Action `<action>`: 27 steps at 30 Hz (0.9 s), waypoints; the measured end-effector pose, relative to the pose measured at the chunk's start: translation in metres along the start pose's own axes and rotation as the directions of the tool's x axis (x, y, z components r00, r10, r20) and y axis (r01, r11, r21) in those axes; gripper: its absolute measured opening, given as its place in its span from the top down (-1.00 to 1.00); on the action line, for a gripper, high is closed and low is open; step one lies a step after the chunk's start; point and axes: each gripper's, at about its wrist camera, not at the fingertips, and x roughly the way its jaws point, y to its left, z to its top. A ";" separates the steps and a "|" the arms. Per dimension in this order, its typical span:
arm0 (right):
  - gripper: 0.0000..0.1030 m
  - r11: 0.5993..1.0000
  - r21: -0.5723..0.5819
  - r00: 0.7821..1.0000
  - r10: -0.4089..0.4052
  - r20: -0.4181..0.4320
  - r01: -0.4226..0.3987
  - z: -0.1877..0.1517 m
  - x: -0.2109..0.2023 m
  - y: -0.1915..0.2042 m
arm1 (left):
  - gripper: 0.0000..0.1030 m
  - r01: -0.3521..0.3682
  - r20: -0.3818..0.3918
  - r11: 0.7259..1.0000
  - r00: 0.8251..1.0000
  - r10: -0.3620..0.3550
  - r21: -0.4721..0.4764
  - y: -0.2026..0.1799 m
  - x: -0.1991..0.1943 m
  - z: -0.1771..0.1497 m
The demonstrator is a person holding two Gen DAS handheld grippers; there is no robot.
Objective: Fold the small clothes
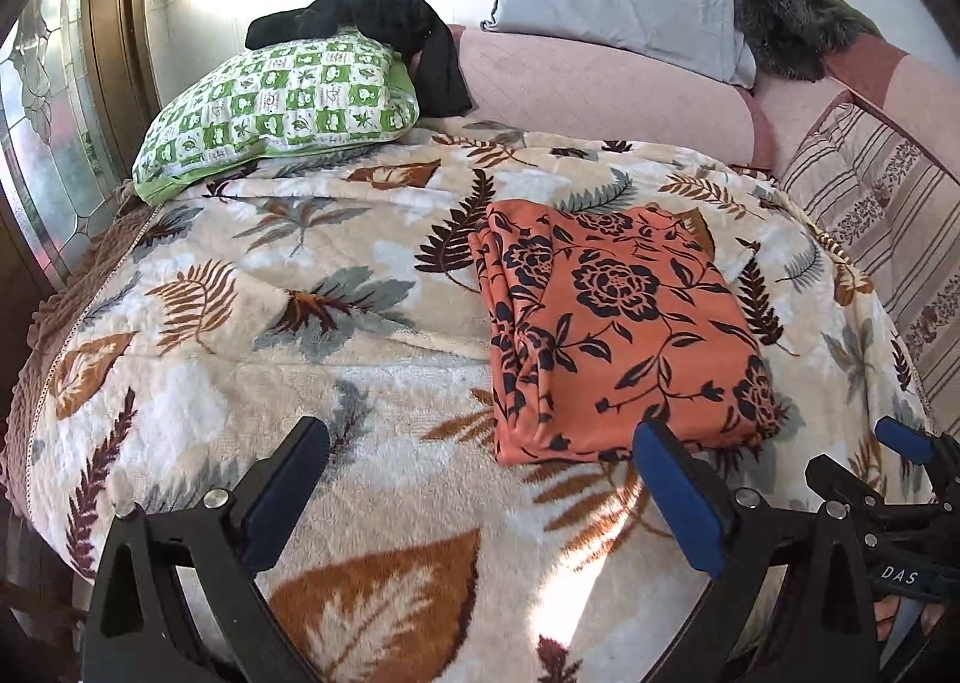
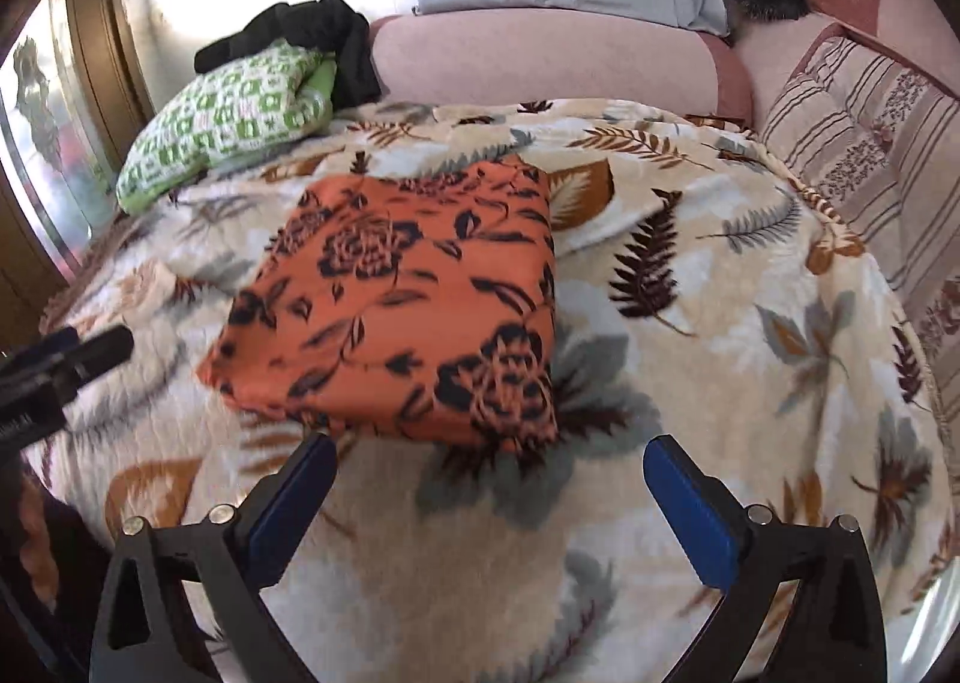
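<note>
Folded orange floral garment (image 1: 618, 335) is being left lying on the leaf-print blanket (image 1: 240, 323) of the bed.

The fold is being judged complete: the cloth is lying as a neat rectangle right of centre in the left wrist view, centre-left in the right wrist view. The left tool (image 1: 480, 497) and right tool (image 2: 489, 509) are being held wide open, nothing between their pads, nothing touched. Another garment, perhaps the black one (image 1: 384, 29) at upper left, is probably being called for next.
</note>
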 end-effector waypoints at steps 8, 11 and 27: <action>-1.00 1.000 -0.020 0.999 -0.017 0.044 0.018 -0.003 -0.033 0.010 | -0.96 -0.047 0.014 0.998 0.999 0.047 0.030 -0.012 -0.025 -0.005; -1.00 0.999 -0.027 0.999 -0.016 0.042 0.017 -0.003 -0.036 0.011 | -0.96 -0.029 0.017 0.999 0.999 0.029 0.013 -0.012 -0.031 -0.004; -1.00 0.999 -0.033 0.997 -0.027 0.066 0.029 0.004 -0.041 0.021 | -0.96 -0.020 0.026 1.000 0.999 0.020 -0.014 -0.014 -0.026 0.001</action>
